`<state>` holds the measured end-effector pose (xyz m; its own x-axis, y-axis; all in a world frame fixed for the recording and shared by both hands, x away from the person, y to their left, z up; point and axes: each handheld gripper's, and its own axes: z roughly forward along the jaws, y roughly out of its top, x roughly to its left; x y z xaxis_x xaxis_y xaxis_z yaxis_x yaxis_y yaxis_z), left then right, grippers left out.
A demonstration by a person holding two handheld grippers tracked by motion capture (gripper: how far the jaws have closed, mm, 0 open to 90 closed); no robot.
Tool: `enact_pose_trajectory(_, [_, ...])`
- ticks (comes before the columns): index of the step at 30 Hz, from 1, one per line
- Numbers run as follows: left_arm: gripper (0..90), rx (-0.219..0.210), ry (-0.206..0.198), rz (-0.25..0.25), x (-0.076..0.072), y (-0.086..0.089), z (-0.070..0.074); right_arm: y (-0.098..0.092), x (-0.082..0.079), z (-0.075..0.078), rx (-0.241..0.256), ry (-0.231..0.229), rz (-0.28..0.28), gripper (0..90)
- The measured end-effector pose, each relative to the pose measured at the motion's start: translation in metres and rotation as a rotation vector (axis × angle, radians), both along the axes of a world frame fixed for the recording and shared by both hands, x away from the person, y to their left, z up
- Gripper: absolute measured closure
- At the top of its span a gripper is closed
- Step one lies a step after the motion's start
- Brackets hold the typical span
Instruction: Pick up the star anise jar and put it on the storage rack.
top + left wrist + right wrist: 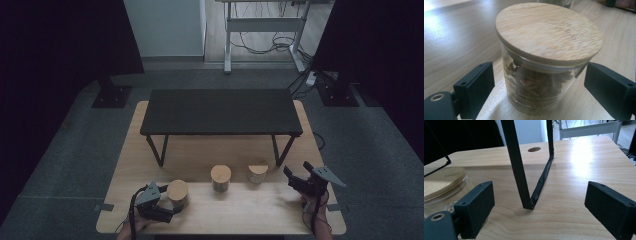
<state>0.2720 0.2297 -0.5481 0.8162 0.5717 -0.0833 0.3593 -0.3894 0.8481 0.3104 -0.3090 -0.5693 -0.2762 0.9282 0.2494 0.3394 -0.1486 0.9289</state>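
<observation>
Glass jar (541, 82) between wide-open left gripper (539, 87) jaws — no contact; right gripper (539, 207) open, empty.

A light wooden table (280, 210) stands on a grey carpeted floor (65, 165). On it sits a low black shelf with slanted metal legs (221, 111). Black curtains (60, 40) hang dark at both sides. Behind, a pale wall panel (164, 27) meets a strip of wooden flooring, where a white metal desk frame (265, 25) stands over loose black cables (270, 47). Daylight glares on the tabletop
</observation>
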Motion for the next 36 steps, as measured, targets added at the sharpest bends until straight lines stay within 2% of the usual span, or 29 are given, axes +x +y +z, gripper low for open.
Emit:
enact_pose_trajectory(11, [13.6,0.001,0.013,0.014,0.0016,-0.0044,-0.0006,0.0005,0.0001,0.0001,-0.004,0.001,0.001,8.6])
enact_pose_trajectory(18, [22.4,-0.004,0.018,0.029,0.0025,-0.0067,-0.0007,0.0006,0.0,0.0001,-0.005,0.0,-0.001,8.6])
enact_pose_trajectory(22, [23.3,0.003,0.006,0.026,0.0021,-0.0071,-0.0006,0.0005,0.0002,0.0001,-0.005,0.001,0.0,8.6])
enact_pose_trajectory(28, [24.7,0.026,-0.036,0.026,-0.0004,-0.0088,0.001,0.0001,0.0001,0.0,-0.003,-0.001,0.0,8.6])
enact_pose_trajectory(36, [25.0,0.027,-0.045,0.0,-0.0011,-0.0093,0.0013,-0.0001,0.0002,0.0,-0.001,-0.001,-0.001,8.6])
